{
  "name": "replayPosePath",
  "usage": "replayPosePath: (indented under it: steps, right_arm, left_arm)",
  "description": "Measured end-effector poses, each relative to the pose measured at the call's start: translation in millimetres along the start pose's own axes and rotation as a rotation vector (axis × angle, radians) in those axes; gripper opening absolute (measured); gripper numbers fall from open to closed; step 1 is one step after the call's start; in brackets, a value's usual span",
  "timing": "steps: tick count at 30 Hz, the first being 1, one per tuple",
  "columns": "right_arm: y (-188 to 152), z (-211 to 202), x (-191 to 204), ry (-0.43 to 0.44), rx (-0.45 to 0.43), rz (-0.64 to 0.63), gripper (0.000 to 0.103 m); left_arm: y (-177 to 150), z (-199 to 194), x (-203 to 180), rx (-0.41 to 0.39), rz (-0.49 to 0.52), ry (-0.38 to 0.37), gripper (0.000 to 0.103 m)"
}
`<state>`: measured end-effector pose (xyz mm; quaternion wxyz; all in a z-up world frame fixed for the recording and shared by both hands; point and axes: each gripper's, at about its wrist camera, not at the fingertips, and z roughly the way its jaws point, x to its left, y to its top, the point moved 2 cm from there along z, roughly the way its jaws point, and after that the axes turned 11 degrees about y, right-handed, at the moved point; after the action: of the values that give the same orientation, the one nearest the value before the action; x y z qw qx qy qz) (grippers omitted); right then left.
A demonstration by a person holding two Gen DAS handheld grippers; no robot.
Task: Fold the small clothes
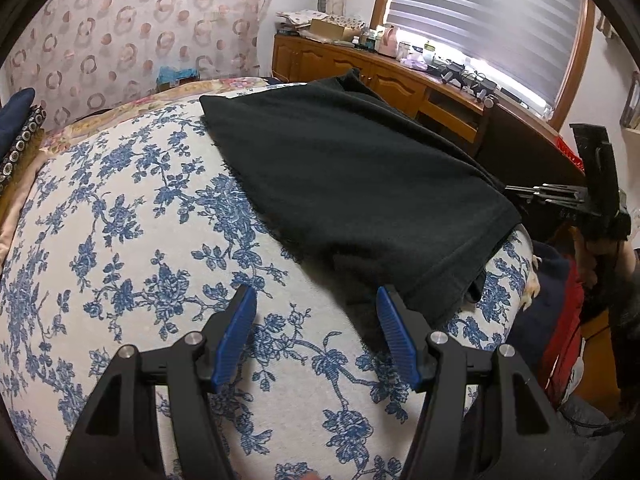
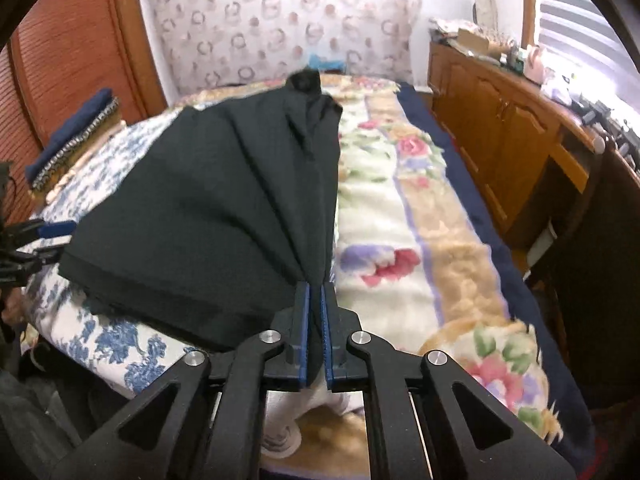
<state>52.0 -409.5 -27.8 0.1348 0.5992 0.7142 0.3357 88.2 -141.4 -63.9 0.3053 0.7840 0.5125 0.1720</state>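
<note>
A black garment (image 1: 352, 184) lies partly folded on a white cushion with blue flowers (image 1: 132, 264). My left gripper (image 1: 316, 300) is open and empty, just in front of the garment's near corner. In the right wrist view the same black garment (image 2: 208, 216) is lifted at its right edge. My right gripper (image 2: 315, 292) is shut on that edge, and the cloth fans out in pleats from the blue pads (image 2: 306, 320). The right gripper also shows at the right edge of the left wrist view (image 1: 560, 196). The left gripper shows at the left edge of the right wrist view (image 2: 48, 232).
A floral blanket (image 2: 420, 240) covers the bed to the right of the cushion. Folded dark clothes (image 2: 76, 136) are stacked at the far left. A wooden cabinet (image 2: 500, 128) with clutter on top runs along the right under a window. A patterned curtain (image 1: 132, 28) hangs behind.
</note>
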Motion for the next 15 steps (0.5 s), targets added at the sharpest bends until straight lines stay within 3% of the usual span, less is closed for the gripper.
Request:
replayPosePath:
  steps: [1, 3, 7, 12, 15]
  right_arm:
    - [0, 0, -1, 0.002, -0.007, 0.011, 0.011]
    - [1, 1, -3, 0.018, -0.017, 0.033, 0.029]
    - [-1, 9, -10, 0.043, -0.009, 0.075, 0.036]
    - [-3, 12, -15, 0.027, -0.01, 0.103, 0.051]
    - [-5, 12, -18, 0.034, -0.012, 0.118, 0.052]
  left_arm:
    - [0, 0, 0, -0.001, -0.005, -0.005, 0.062]
    - [1, -1, 1, -0.004, -0.022, -0.023, 0.062]
    - [2, -8, 2, -0.039, -0.058, -0.075, 0.061]
    - [0, -6, -9, -0.018, -0.032, -0.092, 0.05]
    - [-1, -5, -17, -0.007, -0.016, -0.118, 0.048]
